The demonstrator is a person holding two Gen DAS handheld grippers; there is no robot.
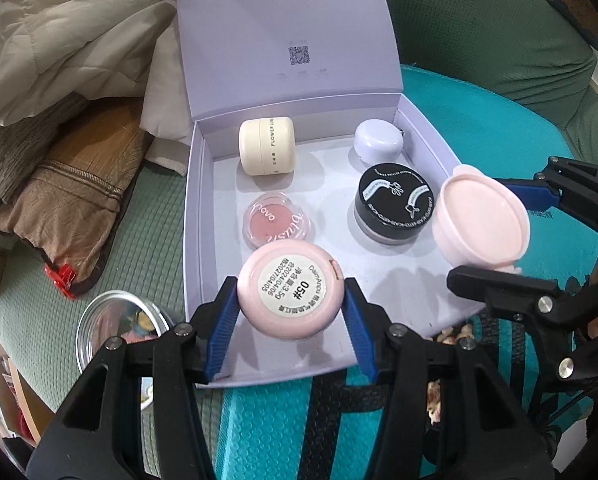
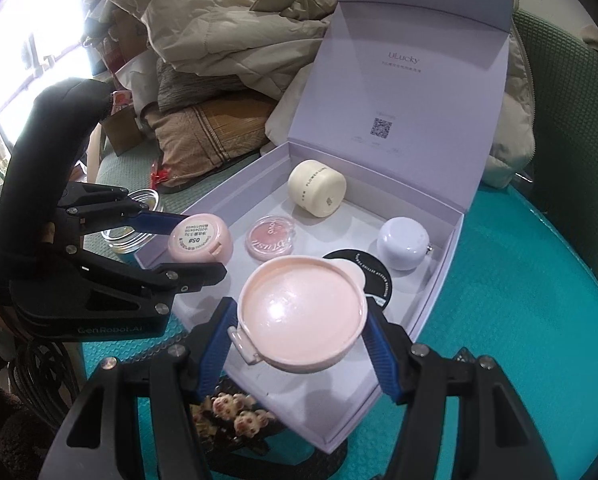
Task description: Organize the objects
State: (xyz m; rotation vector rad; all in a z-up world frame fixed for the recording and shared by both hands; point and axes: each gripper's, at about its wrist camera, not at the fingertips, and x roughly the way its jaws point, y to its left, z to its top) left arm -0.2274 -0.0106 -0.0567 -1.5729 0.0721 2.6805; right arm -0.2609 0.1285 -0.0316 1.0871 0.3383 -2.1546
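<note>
An open lilac box (image 1: 197,216) (image 2: 439,288) lies on a teal mat with its lid standing up. In it sit a cream jar (image 1: 266,146) (image 2: 317,193), a lilac case (image 1: 378,141) (image 2: 403,249), a clear blush pot (image 1: 275,221) (image 2: 270,237) and a black-lidded jar (image 1: 393,206) (image 2: 373,272). My left gripper (image 1: 290,302) (image 2: 179,248) is shut on a pink round compact (image 1: 290,288) (image 2: 199,242), label side up, over the box's near left part. My right gripper (image 2: 301,320) (image 1: 495,236) is shut on a larger pale pink compact (image 2: 301,312) (image 1: 481,220) over the box's right side.
A glass jar with a metal rim (image 1: 119,324) (image 2: 133,224) stands left of the box. A pile of jackets and bags (image 1: 59,80) (image 2: 219,40) fills the back left on a green sofa (image 1: 479,40). A small floral piece (image 2: 235,412) lies near the box's front corner.
</note>
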